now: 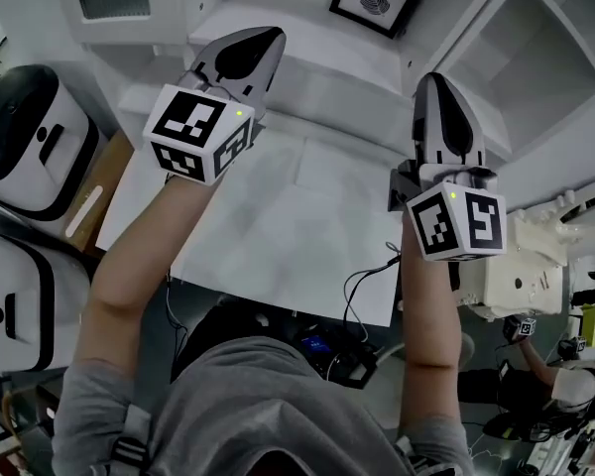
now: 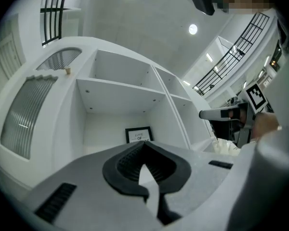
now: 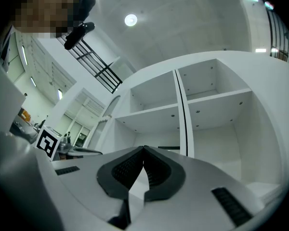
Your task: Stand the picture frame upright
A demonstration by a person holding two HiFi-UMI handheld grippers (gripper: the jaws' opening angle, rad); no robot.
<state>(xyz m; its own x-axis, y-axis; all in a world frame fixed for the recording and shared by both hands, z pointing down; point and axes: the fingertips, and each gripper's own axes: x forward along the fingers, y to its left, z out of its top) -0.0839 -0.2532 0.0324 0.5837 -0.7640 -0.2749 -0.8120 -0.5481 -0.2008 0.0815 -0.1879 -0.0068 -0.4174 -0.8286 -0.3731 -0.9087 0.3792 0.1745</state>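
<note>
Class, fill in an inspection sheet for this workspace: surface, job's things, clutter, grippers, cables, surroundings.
Surface: white table, in front of the shelf unit.
Job's things: picture frame, upright at the back of a lower shelf compartment, untouched.
Clutter: nothing seen.
Grippers: left gripper and right gripper both shut, empty, held up before the shelves.
Cables: black cables at the table's near edge.
Surroundings: white machines at left.

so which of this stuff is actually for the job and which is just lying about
For the job:
- picture frame, standing in the shelf unit
- left gripper, fingers shut, empty
- right gripper, fingers shut, empty

Just lying about:
- white appliances at the left
- cables at the table edge
</note>
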